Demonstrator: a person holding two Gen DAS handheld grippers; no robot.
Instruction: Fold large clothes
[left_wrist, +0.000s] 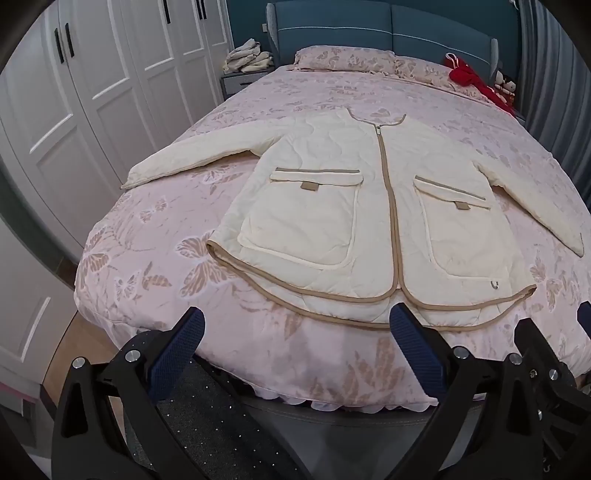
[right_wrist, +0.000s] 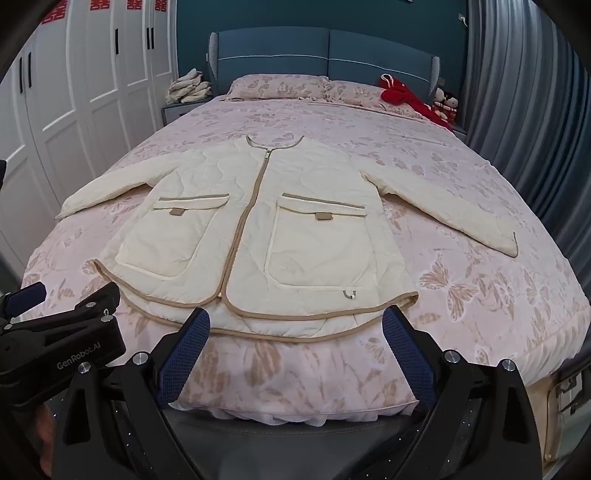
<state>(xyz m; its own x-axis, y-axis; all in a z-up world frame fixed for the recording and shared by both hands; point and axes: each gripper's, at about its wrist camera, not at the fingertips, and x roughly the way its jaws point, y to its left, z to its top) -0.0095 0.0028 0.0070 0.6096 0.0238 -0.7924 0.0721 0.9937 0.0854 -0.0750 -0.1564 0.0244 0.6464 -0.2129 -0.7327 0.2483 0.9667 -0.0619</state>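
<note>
A cream quilted jacket (left_wrist: 332, 206) (right_wrist: 258, 229) with tan trim lies flat and zipped on the pink bed (left_wrist: 147, 236) (right_wrist: 480, 266), both sleeves spread outward, hem toward me. My left gripper (left_wrist: 297, 321) hangs open just short of the hem, over the bed's foot edge. My right gripper (right_wrist: 297, 321) is open too, its blue pads (right_wrist: 184, 350) framing the hem's right half without touching it. Each gripper shows at the edge of the other's view: the right one (left_wrist: 554, 325) and the left one (right_wrist: 66, 291).
White wardrobe doors (left_wrist: 74, 110) stand along the left. A nightstand holds a pile of beige clothes (left_wrist: 247, 55). Pillows (right_wrist: 277, 85), a red garment (right_wrist: 402, 96) and small dolls (right_wrist: 445, 105) sit at the blue headboard. Grey curtains (right_wrist: 517, 110) hang right.
</note>
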